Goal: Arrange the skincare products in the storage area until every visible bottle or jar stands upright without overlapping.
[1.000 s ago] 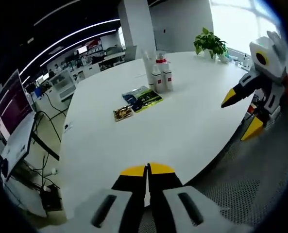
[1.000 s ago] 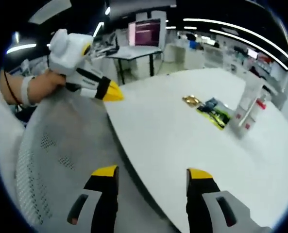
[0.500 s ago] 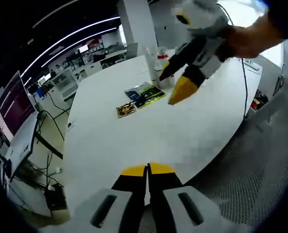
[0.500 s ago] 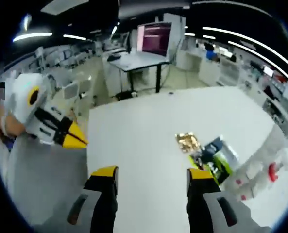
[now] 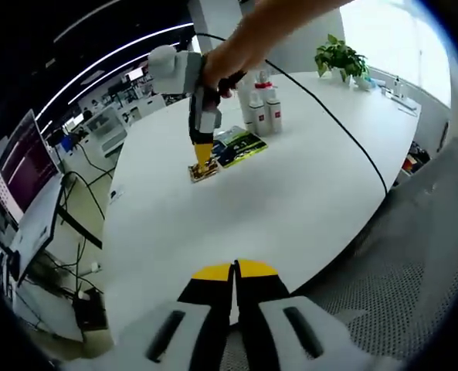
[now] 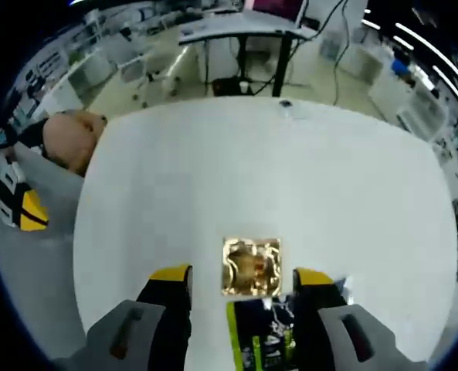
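Right claw point(image 6: 240, 277) released, jaws wide, hovers over gold foil sachet point(image 6: 250, 267) flat on white worktop point(image 6: 290, 178), beside green-black packet point(image 6: 261, 340). White red-labelled bottles point(image 5: 262, 110) upright nearby; lettering unreadable. Left claw point(image 5: 234, 268) clenched, empty, at worktop edge.

Left gripper point(image 5: 234, 270): grey moulded body, black jaws with yellow tips. Right gripper point(image 6: 244, 277) is built the same, with oval slots in its grey shells; a thin black cable point(image 5: 333, 124) trails along the bare forearm behind it
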The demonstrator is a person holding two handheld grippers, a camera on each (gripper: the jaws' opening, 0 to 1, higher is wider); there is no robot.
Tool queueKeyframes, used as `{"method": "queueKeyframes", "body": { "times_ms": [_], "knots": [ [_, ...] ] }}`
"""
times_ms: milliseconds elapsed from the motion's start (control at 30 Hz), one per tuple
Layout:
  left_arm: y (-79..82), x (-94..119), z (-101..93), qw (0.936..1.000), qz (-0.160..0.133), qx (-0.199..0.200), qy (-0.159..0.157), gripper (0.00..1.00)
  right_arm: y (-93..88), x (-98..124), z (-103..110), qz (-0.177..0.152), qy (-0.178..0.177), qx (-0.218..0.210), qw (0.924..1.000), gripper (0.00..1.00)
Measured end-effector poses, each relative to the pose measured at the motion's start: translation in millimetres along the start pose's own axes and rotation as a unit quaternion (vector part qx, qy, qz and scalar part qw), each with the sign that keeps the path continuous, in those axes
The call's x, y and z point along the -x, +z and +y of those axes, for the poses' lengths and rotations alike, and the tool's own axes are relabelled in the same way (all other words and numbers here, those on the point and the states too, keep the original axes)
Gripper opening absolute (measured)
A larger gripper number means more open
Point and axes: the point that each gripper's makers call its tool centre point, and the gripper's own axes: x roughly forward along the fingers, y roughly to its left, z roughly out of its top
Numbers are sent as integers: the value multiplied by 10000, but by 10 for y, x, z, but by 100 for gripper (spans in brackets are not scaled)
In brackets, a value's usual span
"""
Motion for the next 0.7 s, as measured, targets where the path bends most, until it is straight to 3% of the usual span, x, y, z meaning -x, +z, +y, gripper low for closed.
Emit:
{"method": "queueKeyframes", "body": {
  "times_ms": [133, 533, 600, 700],
  "knots": [
    [-10, 5, 18, 10000, 17, 29, 36, 0, -115, -159, -68, 462, 53, 261, 9986, 51],
    [-7, 8, 38, 9999, 6, 64, 80, 0, -132, -254, -136, 678, 225, 780, 9944, 42],
    [-7, 8, 35, 10000, 8, 65, 74, 0, -134, -248, -136, 720, 273, 816, 9937, 43],
    [-10, 6, 30, 10000, 20, 64, 66, 0, -45, -174, -187, 611, 311, 534, 9962, 52]
  ]
}}
